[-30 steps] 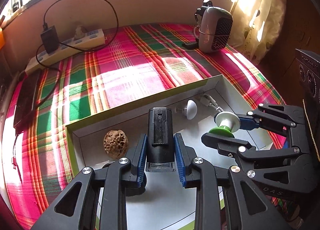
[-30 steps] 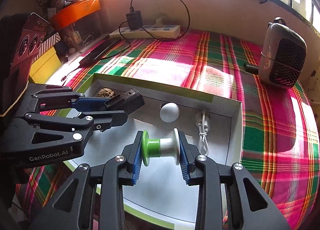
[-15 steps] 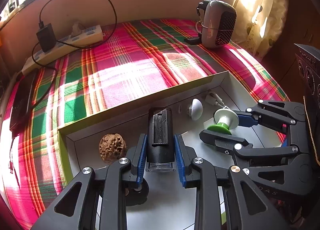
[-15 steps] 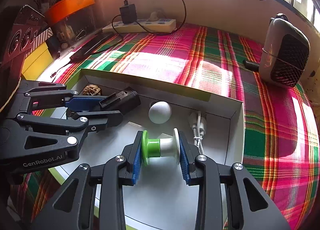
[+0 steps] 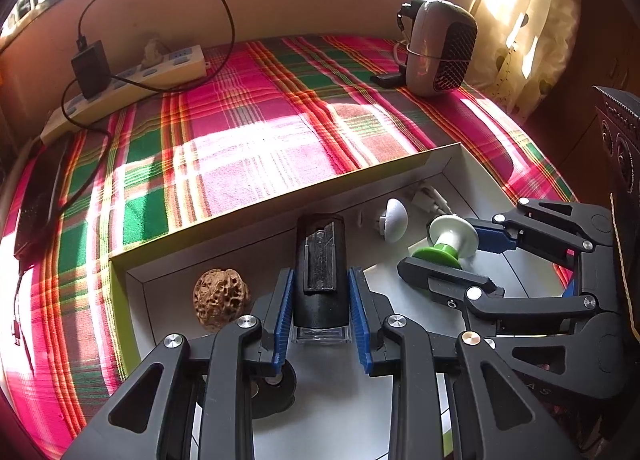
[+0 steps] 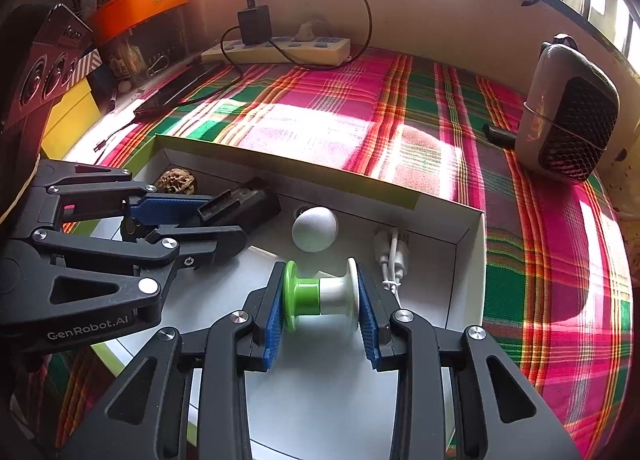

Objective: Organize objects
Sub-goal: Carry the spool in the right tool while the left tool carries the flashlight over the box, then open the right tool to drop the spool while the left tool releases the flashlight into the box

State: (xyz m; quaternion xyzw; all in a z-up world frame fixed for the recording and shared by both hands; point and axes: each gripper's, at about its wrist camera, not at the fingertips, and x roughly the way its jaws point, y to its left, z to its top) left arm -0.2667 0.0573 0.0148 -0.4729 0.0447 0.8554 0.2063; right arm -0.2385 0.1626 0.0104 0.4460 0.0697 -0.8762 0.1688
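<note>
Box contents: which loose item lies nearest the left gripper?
The walnut, brown and wrinkled, beside the left gripper; the white knob and cable lie farther right.

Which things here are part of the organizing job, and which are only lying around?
Part of the job:
- white box
- black rectangular device, in the left gripper
- green and white spool, in the right gripper
- walnut, white ball and white cable, inside the box

Lying around:
- power strip
- small heater
- plaid cloth
</note>
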